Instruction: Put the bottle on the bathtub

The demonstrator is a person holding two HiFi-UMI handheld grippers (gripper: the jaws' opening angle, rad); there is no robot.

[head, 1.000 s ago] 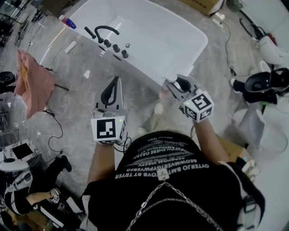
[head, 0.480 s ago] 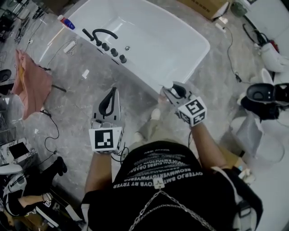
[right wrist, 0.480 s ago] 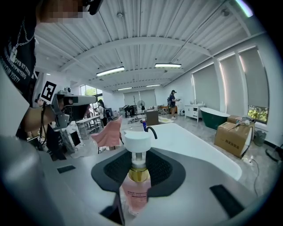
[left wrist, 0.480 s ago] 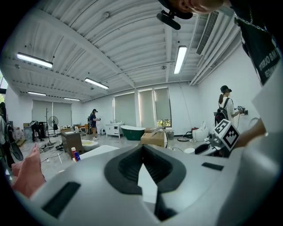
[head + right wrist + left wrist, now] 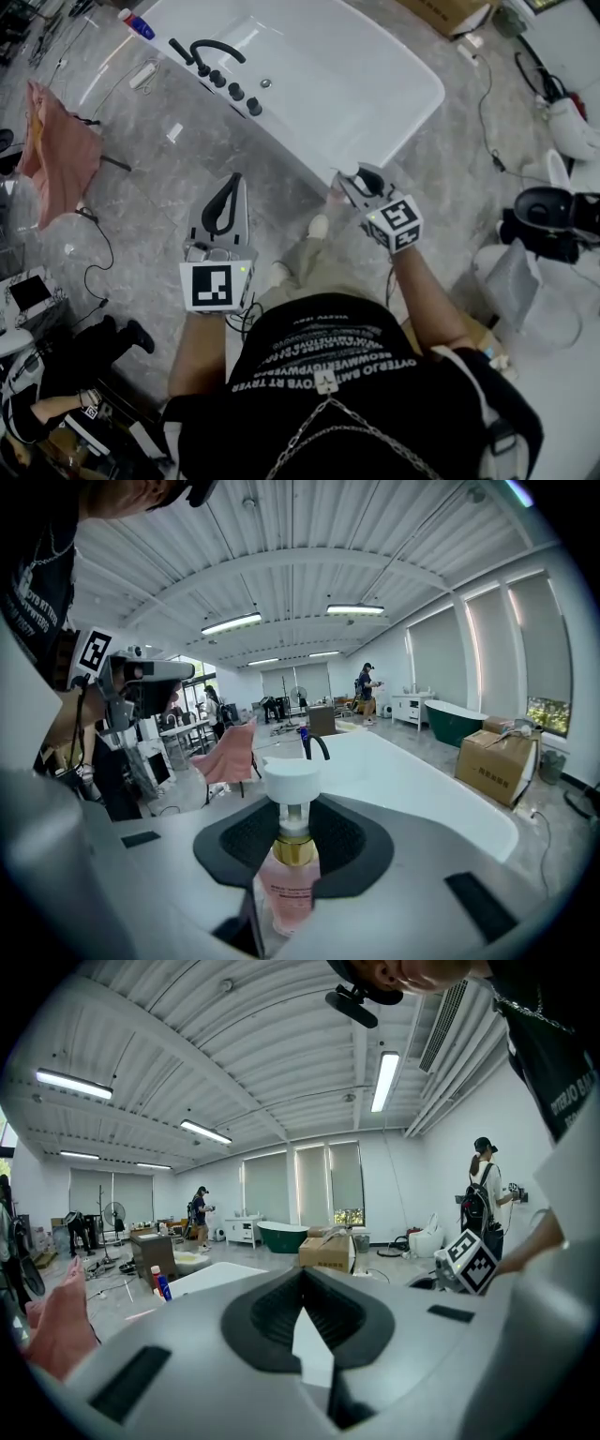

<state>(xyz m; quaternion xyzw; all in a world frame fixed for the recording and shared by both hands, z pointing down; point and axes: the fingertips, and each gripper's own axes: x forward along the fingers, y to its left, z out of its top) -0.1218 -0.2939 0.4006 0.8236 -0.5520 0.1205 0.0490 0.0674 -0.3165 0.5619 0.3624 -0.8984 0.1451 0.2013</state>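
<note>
Bottle (image 5: 289,878): pink translucent body, gold collar, white pump cap. It is held upright between the jaws of the right gripper (image 5: 292,841), whose black pads are closed narrowly on the body just below the collar. In the head view the bottle is found right of centre, at the gripper's tip, just beside the lower right edge of the bathtub (image 5: 375,84) and over the grey floor (image 5: 159,197). It is not set on the rim. Whether it touches the tub's outer wall cannot be told.

Left gripper (image 5: 225,208): shown left of centre in the head view, over the floor and apart from the tub. Its jaws are brought together at the tips, and nothing is gripped between the pads, as the left gripper view confirms.

Bathtub: white, freestanding, laid diagonally across the upper middle of the head view. A black faucet (image 5: 214,52) and a row of black knobs are mounted on the rim at upper left.

Blue-and-red container (image 5: 137,23): stood on the tub's rim at the far upper left.

Pink cloth (image 5: 54,155): draped at the left edge of the head view, well apart from both grippers.

Cardboard box (image 5: 497,757): placed on the floor at the right of the right gripper view, with a dark green tub (image 5: 457,720) beyond it near the windows.
</note>
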